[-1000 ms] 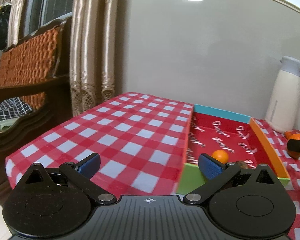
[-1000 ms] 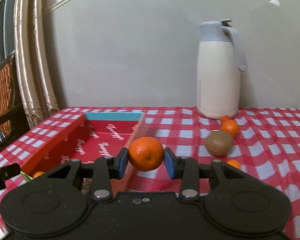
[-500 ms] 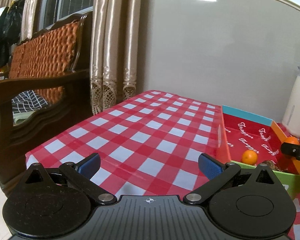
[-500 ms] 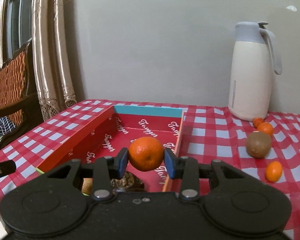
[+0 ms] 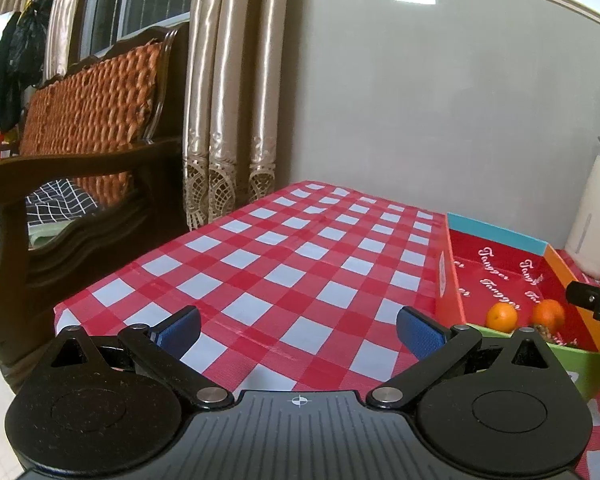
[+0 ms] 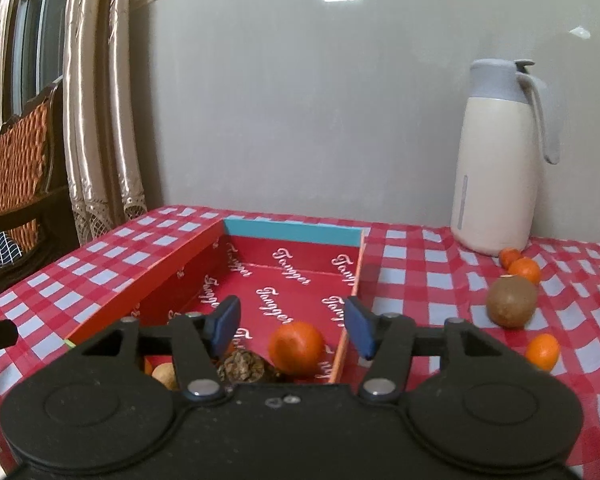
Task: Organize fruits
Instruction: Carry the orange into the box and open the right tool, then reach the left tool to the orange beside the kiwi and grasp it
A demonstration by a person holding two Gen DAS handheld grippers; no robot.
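While both jaws stand spread and empty, right gripper (image 6: 291,326) hangs over the box (image 6: 292,231) | orange (image 6: 296,347) lies inside, near right wall | kiwi (image 6: 511,301) waits on counter (image 6: 416,280): light, soft-skinned, rolls; pinch gently across middle | left gripper (image 5: 298,326) idle.

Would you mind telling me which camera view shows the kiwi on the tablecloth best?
The right wrist view shows it best: the kiwi sits whole and unobstructed on the checkered tablecloth, right of the red box, in front of two oranges near the thermos jug. The left wrist view does not show it; it lies beyond that frame's right edge.
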